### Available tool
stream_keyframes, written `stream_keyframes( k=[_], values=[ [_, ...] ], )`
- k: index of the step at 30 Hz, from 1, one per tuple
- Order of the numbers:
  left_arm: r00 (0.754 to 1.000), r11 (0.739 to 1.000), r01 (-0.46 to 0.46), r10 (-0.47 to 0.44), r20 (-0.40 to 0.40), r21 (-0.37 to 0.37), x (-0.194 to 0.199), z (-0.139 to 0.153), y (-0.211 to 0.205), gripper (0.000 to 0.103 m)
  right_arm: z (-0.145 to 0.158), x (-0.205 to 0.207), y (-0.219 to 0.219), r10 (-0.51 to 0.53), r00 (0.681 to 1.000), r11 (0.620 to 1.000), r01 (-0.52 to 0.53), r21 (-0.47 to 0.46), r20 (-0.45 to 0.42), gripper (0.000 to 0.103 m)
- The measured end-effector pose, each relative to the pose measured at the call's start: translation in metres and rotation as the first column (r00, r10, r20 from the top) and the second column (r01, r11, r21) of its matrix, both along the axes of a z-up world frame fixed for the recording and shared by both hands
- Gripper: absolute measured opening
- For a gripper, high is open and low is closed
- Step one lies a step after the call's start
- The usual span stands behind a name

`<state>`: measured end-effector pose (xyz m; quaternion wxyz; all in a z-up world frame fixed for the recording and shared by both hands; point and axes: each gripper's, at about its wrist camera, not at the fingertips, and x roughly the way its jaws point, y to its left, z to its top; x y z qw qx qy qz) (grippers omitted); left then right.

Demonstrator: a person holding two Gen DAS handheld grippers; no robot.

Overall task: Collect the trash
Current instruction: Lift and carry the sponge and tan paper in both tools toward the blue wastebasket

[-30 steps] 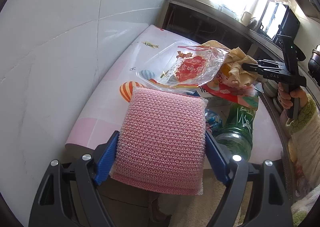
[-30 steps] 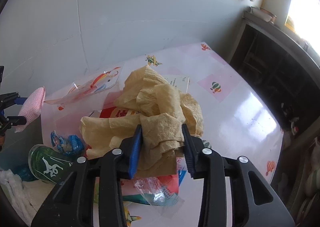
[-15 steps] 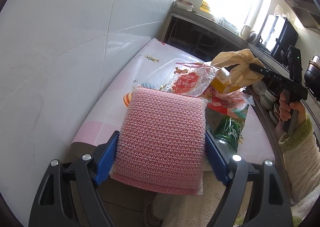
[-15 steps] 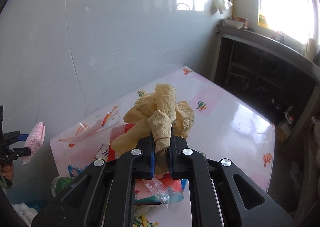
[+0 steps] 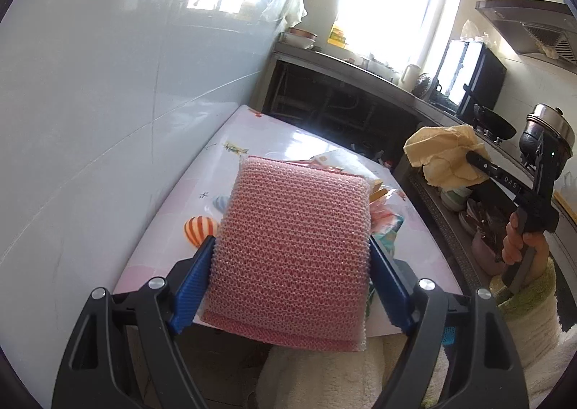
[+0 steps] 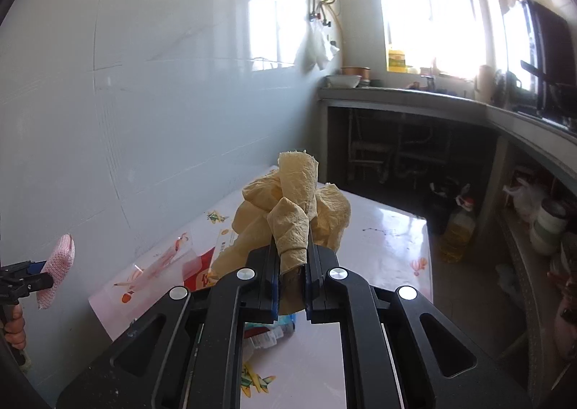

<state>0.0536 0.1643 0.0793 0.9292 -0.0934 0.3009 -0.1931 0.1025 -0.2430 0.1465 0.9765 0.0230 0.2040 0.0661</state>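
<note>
At the far left stands the pale tiled wall (image 5: 108, 92), and against it the counter (image 5: 173, 229) with its balloon-patterned pink top. Above its near edge the left claw (image 5: 292, 265) stands spread wide, its blue pads pressed on the two sides of a pink scouring pad (image 5: 294, 247); the pad is held flat-face to the camera, its longer side running away from the claw toward the wall end of the counter, tilted a little downward. Further right, wrappers (image 6: 194, 265) and other litter lie on the counter. To the right again, the right claw (image 6: 292, 265) is nearly closed, pinching the lower fold of a crumpled yellow paper wad (image 6: 292, 210), clear of the counter; the wad stands roughly upright, its rolled top pointing up and forward. This looks like the carry-off step: both pieces are lifted and held. No bin shows in either view, so the next move likely calls for swinging each load to wherever the trash goes, keeping both grips firm, since the loose paper could slip.
</note>
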Motion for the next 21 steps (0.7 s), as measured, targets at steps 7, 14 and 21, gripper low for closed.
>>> stream_keyframes(
  k=[7,14,21],
  values=[
    [0.989,0.990,0.142,-0.141,0.036,-0.004,0.012,0.018,-0.059,0.079,-0.006,-0.045,-0.043,-0.151,0.989,0.986,0.151,0.069,-0.003,0.009],
    [0.957,0.957,0.288,-0.288,0.011,-0.034,0.024,0.020,-0.137,0.079,-0.031,-0.082,-0.086,-0.297,0.953,0.946,0.302,0.115,-0.056,0.009],
    [0.894,0.895,0.445,-0.447,-0.044,-0.034,0.027,0.013,-0.227,0.079,-0.060,-0.122,-0.127,-0.399,0.907,0.892,0.418,0.174,-0.136,0.009]
  ],
)
